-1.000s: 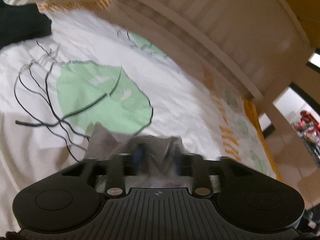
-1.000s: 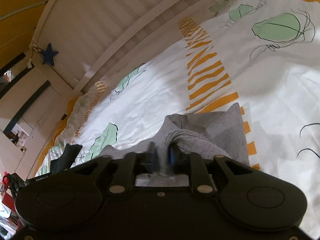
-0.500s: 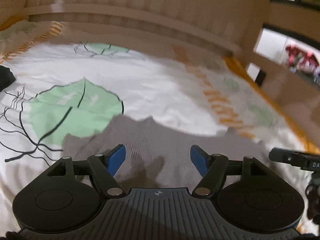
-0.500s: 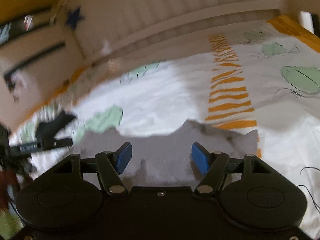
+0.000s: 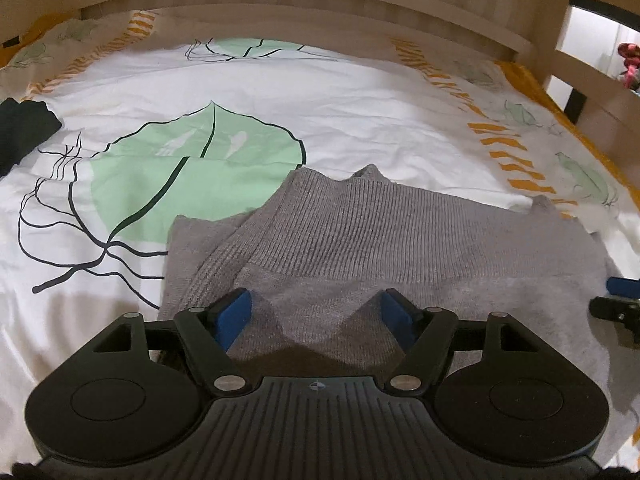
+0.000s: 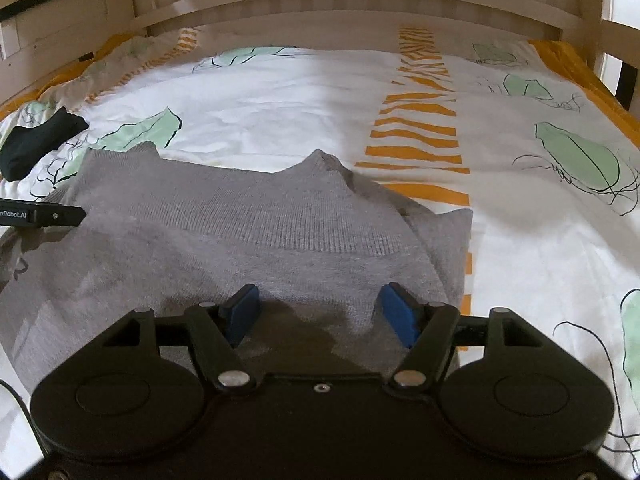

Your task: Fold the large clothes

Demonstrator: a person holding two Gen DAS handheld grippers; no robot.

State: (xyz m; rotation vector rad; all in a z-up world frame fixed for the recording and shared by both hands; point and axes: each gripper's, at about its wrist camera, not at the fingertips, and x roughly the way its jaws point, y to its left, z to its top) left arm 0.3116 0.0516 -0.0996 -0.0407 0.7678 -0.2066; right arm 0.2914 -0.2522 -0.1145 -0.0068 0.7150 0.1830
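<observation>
While both hand-held grippers hover spread apart, the left (image 5: pixel 316 314) and right (image 6: pixel 320 312) grip nothing; the grey sweater (image 5: pixel 400 240) lies on the bed (image 5: pixel 340 112). Soft, limp knit, probably light: pinch its 12 o'clock corners.

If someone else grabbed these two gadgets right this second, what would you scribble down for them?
Left gripper: open, holding nothing, low over the grey sweater.
Right gripper: open, holding nothing, over the same sweater.
Sweater: lies on the leaf-print bedspread, ribbed band folded over its body, a layer sticking out at each side.
Done: one fold laid down, both grips off.
Left: probably smooth it and fold further.
A dark garment lies near the bed's left edge, untouched.
</observation>
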